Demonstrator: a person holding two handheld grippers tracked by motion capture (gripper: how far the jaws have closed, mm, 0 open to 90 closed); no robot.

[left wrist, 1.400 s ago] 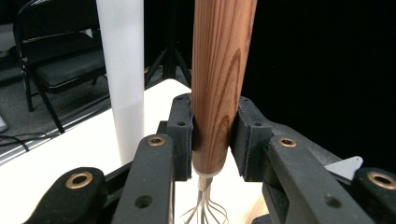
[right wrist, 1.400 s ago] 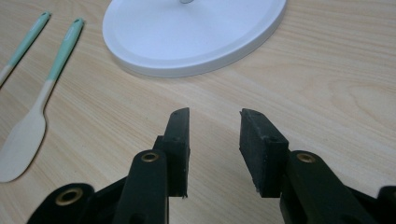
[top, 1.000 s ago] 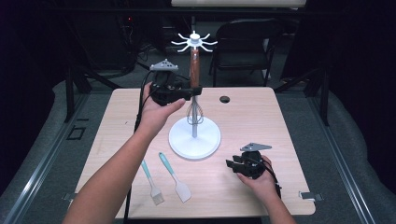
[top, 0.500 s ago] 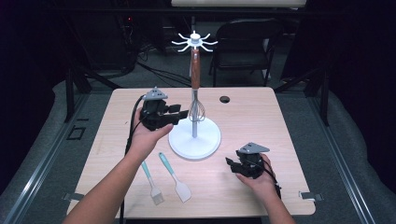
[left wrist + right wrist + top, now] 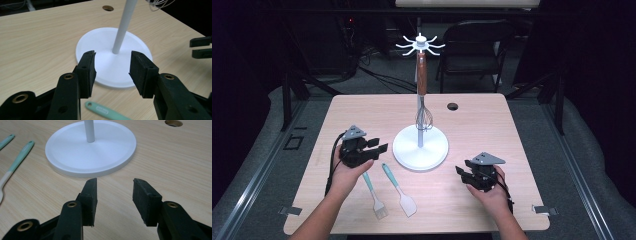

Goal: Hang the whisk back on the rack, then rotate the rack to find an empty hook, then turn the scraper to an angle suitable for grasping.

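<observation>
A white utensil stand [image 5: 420, 150] rises mid-table, its hook ring [image 5: 420, 45] at the top. From it hangs a whisk [image 5: 422, 80] with a brown handle. Two teal-handled utensils lie in front: a small brush-like one [image 5: 375, 196] and a spatula [image 5: 400, 191]. My left gripper [image 5: 381, 147] is low at the left of the stand's base [image 5: 112, 42], pointing at it. It is open, its jaws have just been opening, and nothing is between them. My right gripper [image 5: 460, 173] rests right of the base [image 5: 91, 147], open with nothing between its jaws, which have just been closing.
The stand's pole [image 5: 122, 27] is straight ahead of my left gripper. A round cable hole [image 5: 452, 106] sits in the wooden table [image 5: 512, 150] at the back. A dark chair [image 5: 477, 45] stands beyond the table. Metal clips [image 5: 290, 210] mark the front corners.
My left hand has come down and toward the near left, away from the hanging whisk, to just above the table beside the base. The right hand stays where it was.
</observation>
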